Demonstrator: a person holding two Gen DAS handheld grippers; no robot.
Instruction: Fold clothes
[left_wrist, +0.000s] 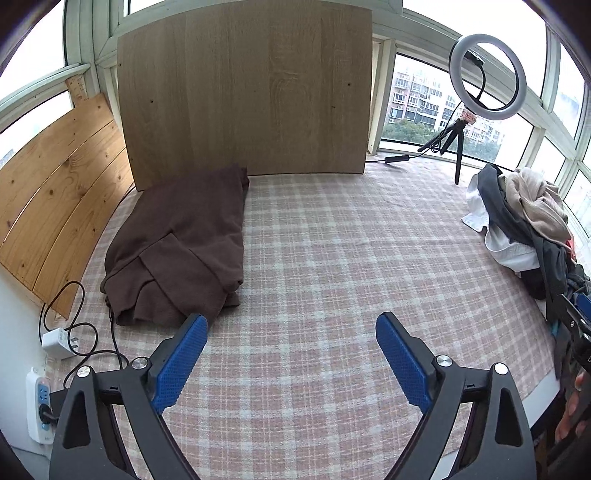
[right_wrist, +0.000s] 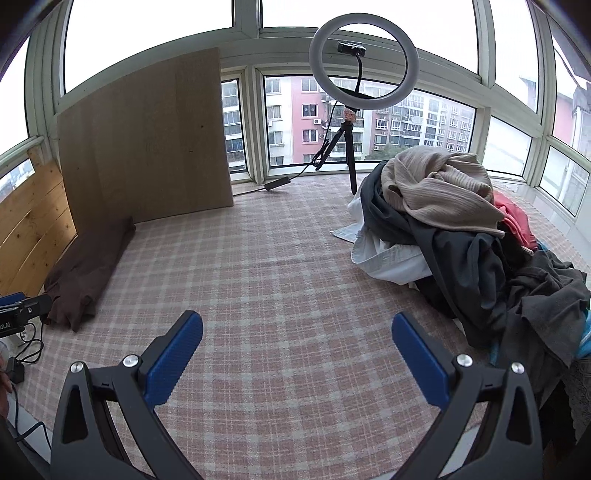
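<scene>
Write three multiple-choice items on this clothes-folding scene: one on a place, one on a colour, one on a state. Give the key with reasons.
1. Where does the folded brown garment lie on the pink checked cloth?
A. at the left, by the wooden boards
B. under the ring light
C. on top of the pile

2. What colour is the ribbed garment topping the unfolded clothes pile?
A. green
B. beige
C. blue

3. How are the two claws?
A. both open and empty
B. both shut on cloth
C. one open, one shut

Key: 1 A, it lies below the upright pale wooden panel. 2 B, the beige ribbed knit sits highest. 3 A, left claw and right claw have their jaws apart, holding nothing.
</scene>
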